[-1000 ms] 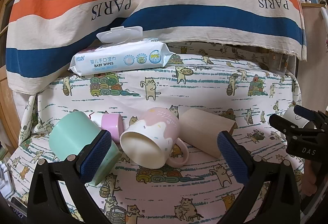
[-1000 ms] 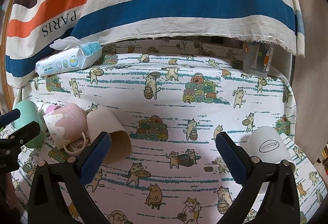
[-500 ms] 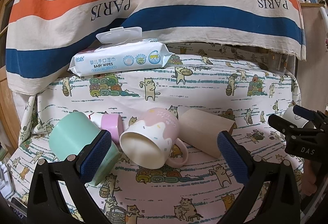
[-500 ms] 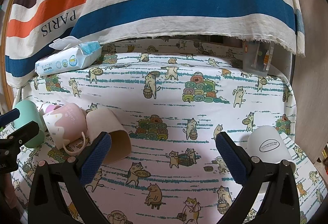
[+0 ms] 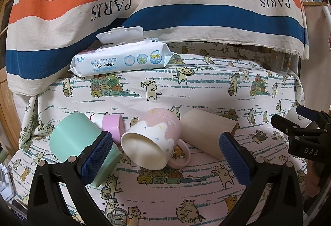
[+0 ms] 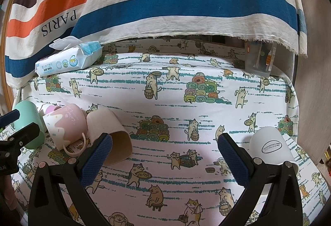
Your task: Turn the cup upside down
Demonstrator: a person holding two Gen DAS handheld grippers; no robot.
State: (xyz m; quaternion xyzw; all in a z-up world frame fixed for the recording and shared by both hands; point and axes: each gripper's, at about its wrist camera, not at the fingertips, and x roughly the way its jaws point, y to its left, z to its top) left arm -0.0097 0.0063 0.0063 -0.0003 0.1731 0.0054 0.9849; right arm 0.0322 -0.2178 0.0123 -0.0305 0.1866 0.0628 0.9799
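Observation:
Several cups lie on their sides on the cat-print cloth: a mint green cup [image 5: 70,137], a small lilac cup [image 5: 112,127], a pink-and-white mug [image 5: 151,141] with its mouth toward me, and a beige cup [image 5: 206,133]. They also show in the right wrist view: the mint cup [image 6: 26,118], the mug [image 6: 64,124], the beige cup [image 6: 107,131]. A white cup [image 6: 271,148] stands upside down at the right. My left gripper [image 5: 165,155] is open just in front of the mug. My right gripper [image 6: 164,153] is open and empty over bare cloth.
A baby wipes pack [image 5: 122,58] lies at the back left. A striped PARIS cloth [image 5: 165,2] hangs behind. A clear container [image 6: 259,58] stands at the back right. The table's right edge [image 6: 298,114] meets a wooden panel.

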